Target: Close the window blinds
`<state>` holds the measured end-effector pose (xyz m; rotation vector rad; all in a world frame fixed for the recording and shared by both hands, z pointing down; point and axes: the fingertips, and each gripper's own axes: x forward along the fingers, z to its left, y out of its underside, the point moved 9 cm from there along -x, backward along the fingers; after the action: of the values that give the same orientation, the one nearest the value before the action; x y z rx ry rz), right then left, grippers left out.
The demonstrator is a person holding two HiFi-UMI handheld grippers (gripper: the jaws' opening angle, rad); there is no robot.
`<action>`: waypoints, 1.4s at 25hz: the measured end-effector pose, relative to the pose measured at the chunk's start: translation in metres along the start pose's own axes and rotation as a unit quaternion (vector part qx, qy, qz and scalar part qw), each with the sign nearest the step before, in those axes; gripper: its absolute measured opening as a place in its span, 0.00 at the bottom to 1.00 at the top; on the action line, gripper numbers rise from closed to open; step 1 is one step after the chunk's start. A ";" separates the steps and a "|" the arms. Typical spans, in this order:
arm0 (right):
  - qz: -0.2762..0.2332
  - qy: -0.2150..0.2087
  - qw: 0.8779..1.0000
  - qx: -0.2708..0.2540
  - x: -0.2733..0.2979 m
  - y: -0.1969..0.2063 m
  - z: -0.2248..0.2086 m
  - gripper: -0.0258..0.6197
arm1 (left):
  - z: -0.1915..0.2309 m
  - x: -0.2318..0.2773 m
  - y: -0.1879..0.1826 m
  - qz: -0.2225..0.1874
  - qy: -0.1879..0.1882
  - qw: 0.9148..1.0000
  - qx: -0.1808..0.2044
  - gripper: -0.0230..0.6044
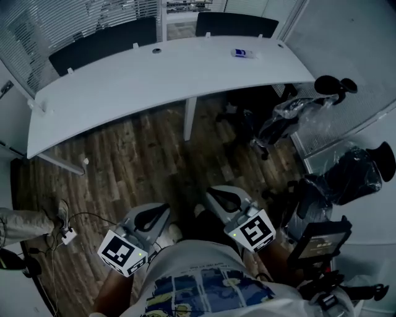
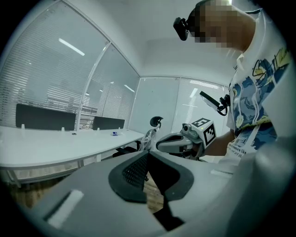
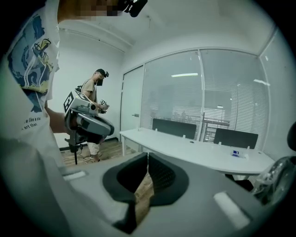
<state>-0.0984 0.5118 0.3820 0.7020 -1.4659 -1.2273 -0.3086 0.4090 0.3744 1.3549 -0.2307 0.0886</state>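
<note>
Head view: we hold the left gripper (image 1: 164, 209) and right gripper (image 1: 211, 192) low over the wood floor (image 1: 136, 161), well apart from the white desk (image 1: 154, 74). The window blinds (image 1: 74, 18) hang beyond the desk.
Left gripper view: jaws together, nothing between them. The window blinds (image 2: 41, 78) are at left, behind the desk.
Right gripper view: jaws together, empty. The window blinds (image 3: 222, 92) are ahead, across the desk.

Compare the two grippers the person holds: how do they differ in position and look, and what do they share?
The right gripper sits higher in the head view, nearer the white desk, than the left gripper. The left gripper slants up-right and the right gripper up-left, so their tips converge. The left marker cube and the right marker cube show different patterns. Shared: both have jaws together, with nothing between them.
</note>
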 end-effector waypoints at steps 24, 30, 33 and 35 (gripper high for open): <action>-0.029 -0.057 0.998 0.002 0.063 0.005 -0.235 0.06 | 0.074 0.186 -0.081 0.003 -0.086 0.996 0.012 0.04; -0.024 -0.051 0.998 -0.013 0.096 0.004 -0.266 0.07 | 0.106 0.203 -0.089 0.007 -0.092 0.996 0.010 0.04; -0.016 -0.044 0.998 -0.034 0.121 -0.008 -0.275 0.07 | 0.136 0.204 -0.094 -0.006 -0.097 0.995 0.001 0.04; -0.012 -0.038 0.999 -0.035 0.139 -0.015 -0.282 0.07 | 0.158 0.205 -0.097 -0.012 -0.094 0.996 -0.002 0.04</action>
<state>0.1262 0.2921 0.3942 0.6347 -1.4722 -1.3302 -0.1080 0.2199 0.3563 1.3635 -0.3717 -0.0597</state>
